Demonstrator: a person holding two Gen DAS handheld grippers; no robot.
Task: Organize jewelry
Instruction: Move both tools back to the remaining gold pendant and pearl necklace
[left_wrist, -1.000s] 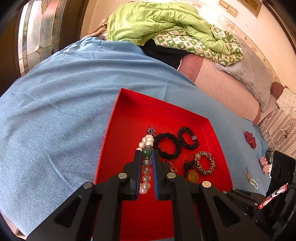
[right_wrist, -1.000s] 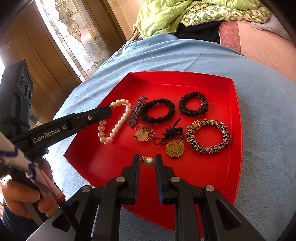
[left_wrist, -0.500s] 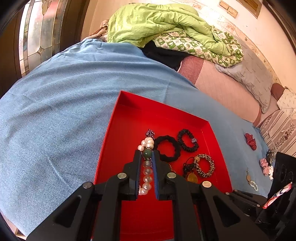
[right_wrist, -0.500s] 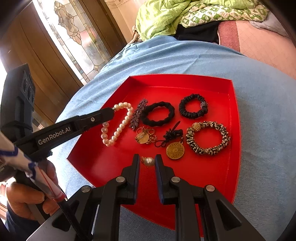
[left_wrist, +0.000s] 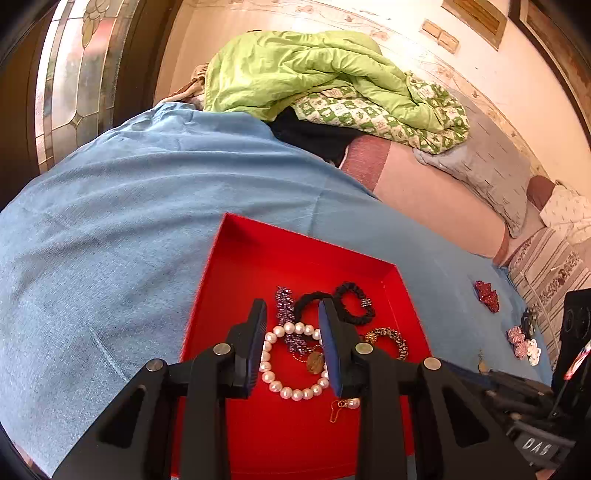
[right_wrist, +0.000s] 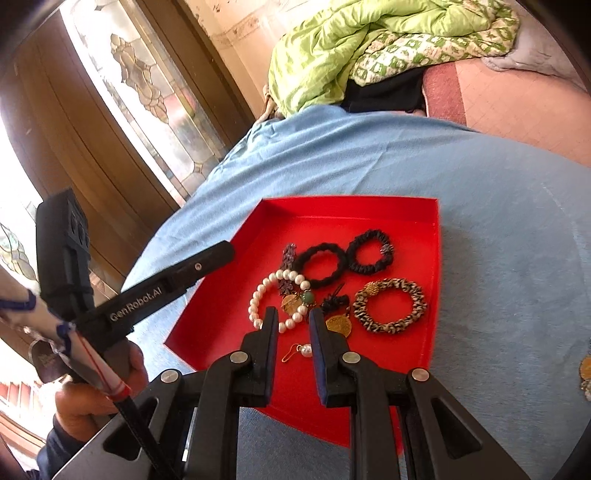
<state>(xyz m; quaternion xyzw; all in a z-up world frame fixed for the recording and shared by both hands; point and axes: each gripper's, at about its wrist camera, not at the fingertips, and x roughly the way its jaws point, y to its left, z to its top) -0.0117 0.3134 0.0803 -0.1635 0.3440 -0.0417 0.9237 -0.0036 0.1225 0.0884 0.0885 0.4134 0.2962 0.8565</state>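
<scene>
A red tray (left_wrist: 236, 280) (right_wrist: 369, 210) lies on a blue cloth. In it lie a pearl bracelet (left_wrist: 275, 386) (right_wrist: 258, 299), a pearl drop earring (left_wrist: 345, 404) (right_wrist: 304, 350), two black scrunchies (right_wrist: 321, 266), a leopard scrunchie (right_wrist: 391, 306), a purple beaded clip (left_wrist: 284, 302) and gold pendants (right_wrist: 340, 324). My left gripper (left_wrist: 293, 321) is open and empty above the pearl bracelet. My right gripper (right_wrist: 293, 320) is open and empty above the pearl earring. The left gripper's finger (right_wrist: 207, 260) shows at the tray's left edge.
More jewelry lies on the blue cloth right of the tray: a red piece (left_wrist: 487, 291), pink and white pieces (left_wrist: 522, 341). A green quilt (left_wrist: 314, 74) is piled at the back. A stained-glass door (right_wrist: 147, 96) stands to the left.
My left gripper opened and let go of the pearl bracelet, which now lies in the tray. My right gripper opened and let go of the pearl earring. Both grippers pulled back and up.
</scene>
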